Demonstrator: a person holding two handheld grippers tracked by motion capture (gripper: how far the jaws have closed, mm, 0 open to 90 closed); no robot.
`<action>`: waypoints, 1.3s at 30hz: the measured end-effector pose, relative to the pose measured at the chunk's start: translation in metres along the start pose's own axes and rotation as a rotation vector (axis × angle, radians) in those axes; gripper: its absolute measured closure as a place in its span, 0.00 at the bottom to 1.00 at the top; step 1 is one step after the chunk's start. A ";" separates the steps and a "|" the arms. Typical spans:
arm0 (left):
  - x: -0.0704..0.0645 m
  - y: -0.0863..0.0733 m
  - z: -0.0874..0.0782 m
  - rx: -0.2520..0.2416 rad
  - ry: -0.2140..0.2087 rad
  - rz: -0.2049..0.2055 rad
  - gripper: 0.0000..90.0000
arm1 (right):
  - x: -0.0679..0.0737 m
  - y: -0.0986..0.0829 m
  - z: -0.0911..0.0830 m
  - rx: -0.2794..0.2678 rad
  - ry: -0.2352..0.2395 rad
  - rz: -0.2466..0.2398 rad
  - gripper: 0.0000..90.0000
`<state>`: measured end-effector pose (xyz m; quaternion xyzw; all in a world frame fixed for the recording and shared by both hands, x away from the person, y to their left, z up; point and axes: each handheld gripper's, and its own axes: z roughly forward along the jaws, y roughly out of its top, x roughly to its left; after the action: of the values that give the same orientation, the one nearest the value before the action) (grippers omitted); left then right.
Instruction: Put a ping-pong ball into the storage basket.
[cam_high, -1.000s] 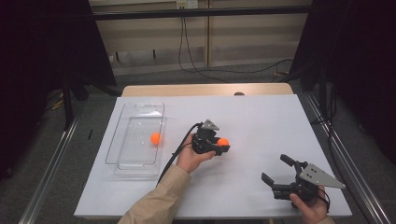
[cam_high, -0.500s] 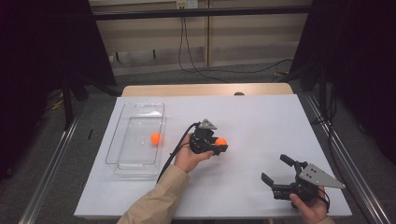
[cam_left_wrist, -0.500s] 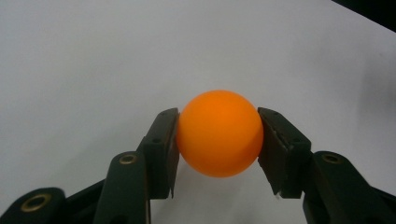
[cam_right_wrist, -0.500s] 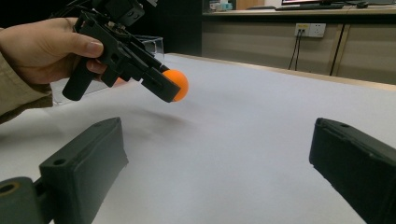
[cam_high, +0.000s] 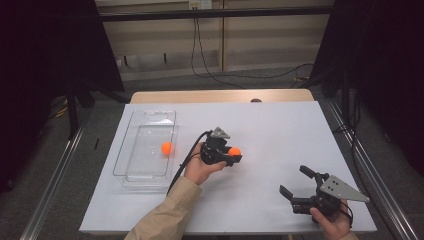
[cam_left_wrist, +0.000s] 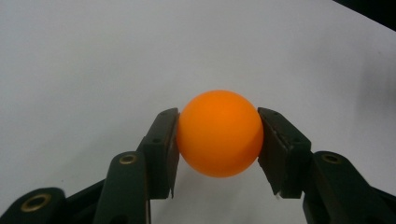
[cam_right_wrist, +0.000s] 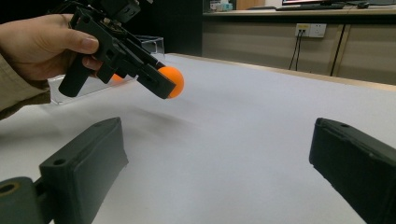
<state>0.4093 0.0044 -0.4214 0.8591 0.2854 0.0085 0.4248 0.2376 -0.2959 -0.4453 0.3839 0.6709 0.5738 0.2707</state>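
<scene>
Jaws of the left gripper (cam_high: 233, 155) clamp an orange ball (cam_left_wrist: 219, 133) from both sides, held clear above the white worktop (cam_high: 280, 135) near its middle. Right gripper (cam_high: 297, 186) sits near the front right corner, jaws spread wide with nothing between them. A second orange ball (cam_high: 166, 147) lies inside the clear tray (cam_high: 131, 165) at left. No readable writing or labels appear.

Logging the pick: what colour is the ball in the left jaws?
Plain orange round ball, clearest in the left gripper view.

A lab: black curtains (cam_high: 45, 60) (metal framing (cam_high: 215, 15)) enclose the table (cam_high: 280, 125).
</scene>
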 end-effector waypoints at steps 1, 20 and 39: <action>0.000 0.000 0.000 0.000 0.000 0.000 0.57 | 0.000 0.000 0.000 0.000 0.000 0.000 0.03; 0.004 -0.001 -0.011 0.000 0.007 -0.011 0.57 | 0.000 0.000 0.000 -0.003 -0.002 0.004 0.03; 0.010 -0.001 -0.024 -0.003 0.017 -0.033 0.57 | 0.000 0.001 -0.001 -0.009 -0.002 0.005 0.03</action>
<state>0.4105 0.0271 -0.4095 0.8536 0.3030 0.0091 0.4237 0.2373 -0.2963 -0.4445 0.3849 0.6672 0.5771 0.2715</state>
